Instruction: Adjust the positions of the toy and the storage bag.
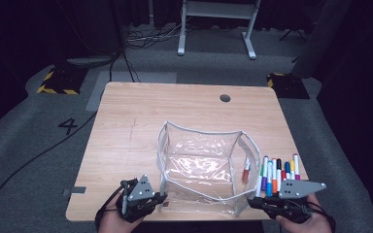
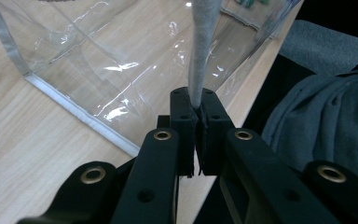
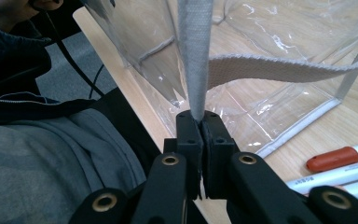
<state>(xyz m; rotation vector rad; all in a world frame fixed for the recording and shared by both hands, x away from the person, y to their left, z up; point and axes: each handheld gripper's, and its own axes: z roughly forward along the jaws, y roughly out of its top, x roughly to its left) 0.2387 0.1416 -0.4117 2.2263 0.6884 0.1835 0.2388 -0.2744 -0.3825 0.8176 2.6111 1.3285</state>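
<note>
A clear plastic bag (image 1: 201,165) with grey fabric trim stands open on the wooden table (image 1: 126,126). One red marker (image 1: 246,171) lies inside it by the right wall. My left gripper (image 1: 161,198) is shut on the bag's grey rim (image 2: 200,56) at the near left corner. At the near right corner my right gripper (image 1: 250,200) is shut on the grey rim (image 3: 195,51) too. The bag's clear walls (image 2: 121,70) spread beyond the left jaws, and the bag (image 3: 270,98) lies past the right jaws.
Several coloured markers (image 1: 278,174) lie in a row on the table right of the bag, also seen as markers (image 3: 345,170) beside my right gripper. A round cable hole (image 1: 225,98) sits near the table's far edge. The near table edge is right under both grippers.
</note>
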